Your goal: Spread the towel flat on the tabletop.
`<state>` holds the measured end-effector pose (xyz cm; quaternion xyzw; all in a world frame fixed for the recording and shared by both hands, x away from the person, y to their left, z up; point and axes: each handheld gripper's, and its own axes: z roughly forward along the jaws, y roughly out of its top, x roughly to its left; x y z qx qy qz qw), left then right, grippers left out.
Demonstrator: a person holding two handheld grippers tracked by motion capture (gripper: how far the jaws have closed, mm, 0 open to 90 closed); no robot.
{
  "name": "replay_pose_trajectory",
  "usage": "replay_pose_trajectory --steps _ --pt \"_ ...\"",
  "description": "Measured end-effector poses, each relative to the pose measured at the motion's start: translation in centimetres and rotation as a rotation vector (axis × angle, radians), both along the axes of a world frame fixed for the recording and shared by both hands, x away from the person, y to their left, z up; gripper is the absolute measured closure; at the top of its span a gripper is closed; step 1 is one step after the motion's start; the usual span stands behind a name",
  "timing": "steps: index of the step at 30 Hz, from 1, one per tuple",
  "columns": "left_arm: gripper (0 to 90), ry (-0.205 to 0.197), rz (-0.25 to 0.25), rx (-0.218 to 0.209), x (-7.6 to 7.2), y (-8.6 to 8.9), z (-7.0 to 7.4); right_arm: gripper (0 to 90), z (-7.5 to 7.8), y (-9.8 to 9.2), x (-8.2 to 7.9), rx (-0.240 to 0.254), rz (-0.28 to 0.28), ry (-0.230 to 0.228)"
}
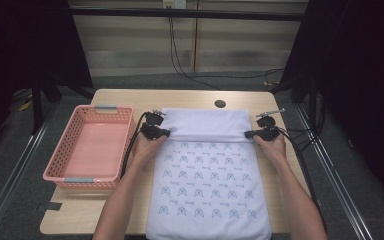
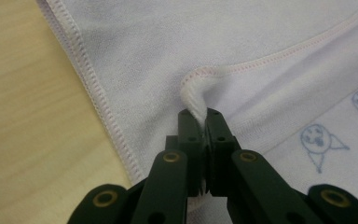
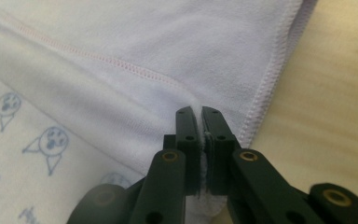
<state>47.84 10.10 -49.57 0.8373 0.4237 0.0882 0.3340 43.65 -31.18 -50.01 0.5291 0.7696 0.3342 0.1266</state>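
Note:
A white towel point(image 1: 207, 185) with small blue cat faces lies lengthwise on the wooden table, its far end folded back so the plain underside point(image 1: 205, 122) shows. My left gripper point(image 1: 166, 132) pinches the folded hem at the towel's left edge. In the left gripper view the jaws point(image 2: 200, 116) are shut on the pink-stitched hem point(image 2: 196, 88). My right gripper point(image 1: 249, 134) holds the same fold at the right edge, and in the right gripper view its jaws point(image 3: 199, 112) are shut on the hem point(image 3: 193, 100) near the towel's stitched side edge.
A pink plastic basket point(image 1: 60, 167) stands empty on the left part of the table point(image 1: 130, 100). A round cable hole point(image 1: 220, 103) sits in the tabletop behind the towel. Bare wood borders the towel on both sides. Dark frames and cables surround the table.

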Motion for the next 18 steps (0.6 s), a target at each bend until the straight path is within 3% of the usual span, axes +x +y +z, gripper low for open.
replay_pose_trajectory --steps 1,2,5,8,10,12,15,18 --pt "87.4 -0.001 0.004 0.010 0.2 -0.1 0.1 86.8 -0.1 0.1 0.4 -0.001 -0.014 -0.014" --pt "87.4 -0.012 0.032 -0.010 0.4 -0.2 -0.1 86.8 -0.2 0.3 0.8 -0.004 -0.035 -0.017" --pt "87.4 -0.010 0.036 0.000 0.9 0.2 -0.1 86.9 -0.3 0.6 1.5 0.002 -0.053 -0.026" --pt "87.3 0.003 0.053 -0.046 1.5 0.6 -0.3 86.9 -0.3 0.9 2.2 0.001 -0.056 -0.025" --pt "87.3 -0.004 0.046 -0.041 1.2 0.6 -0.2 86.9 -0.2 0.8 2.1 0.005 -0.051 -0.030" --pt "87.3 0.007 0.024 -0.068 0.7 0.6 0.1 86.9 0.2 0.6 1.9 0.033 -0.038 -0.044" --pt "87.2 -0.021 -0.001 -0.119 0.0 0.9 1.7 86.9 1.8 -0.4 1.5 0.127 -0.027 -0.095" --pt "87.0 -0.076 -0.031 -0.148 -1.0 1.3 4.5 86.9 4.0 -0.7 1.0 0.157 -0.004 -0.147"
